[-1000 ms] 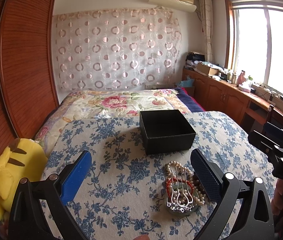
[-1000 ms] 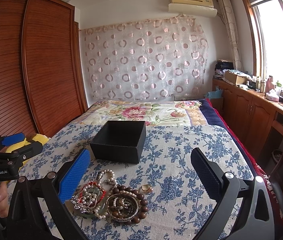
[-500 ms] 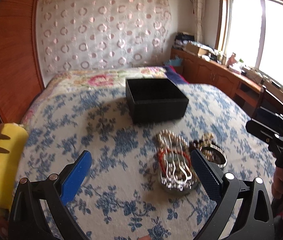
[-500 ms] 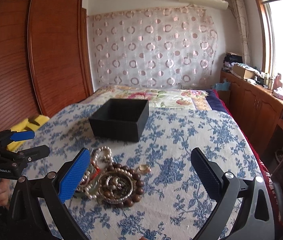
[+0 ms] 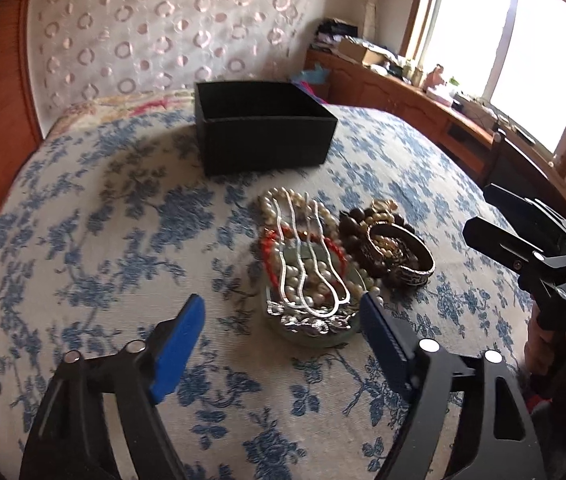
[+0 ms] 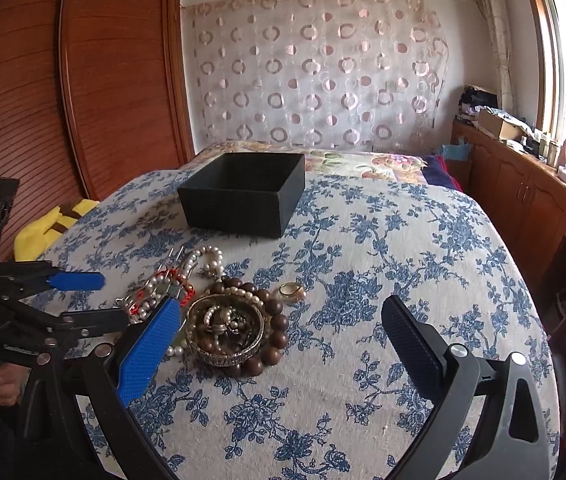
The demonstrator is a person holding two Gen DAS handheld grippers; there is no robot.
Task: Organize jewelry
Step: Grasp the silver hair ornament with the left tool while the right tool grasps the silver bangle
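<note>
A pile of jewelry lies on the blue-flowered bed cover: a pearl necklace with silver chains and a red string [image 5: 307, 264], a dark wooden bead bracelet [image 6: 267, 320] and a metal bangle [image 5: 401, 256], also in the right wrist view [image 6: 225, 330]. A small gold ring [image 6: 292, 290] lies beside them. An open black box [image 5: 263, 132] stands behind the pile, also seen in the right wrist view [image 6: 243, 192]. My left gripper [image 5: 283, 340] is open, low over the near edge of the pile. My right gripper [image 6: 279, 344] is open, just right of the bangle.
A yellow plush toy [image 6: 49, 226] lies at the bed's left edge by the wooden wardrobe [image 6: 83, 80]. A wooden cabinet run [image 6: 523, 184] with clutter stands along the window on the right. A floral quilt [image 6: 363, 160] lies behind the box.
Both grippers have dropped lower and closer to the jewelry pile. The left one now points down at the pearl necklace. Both stay open.
</note>
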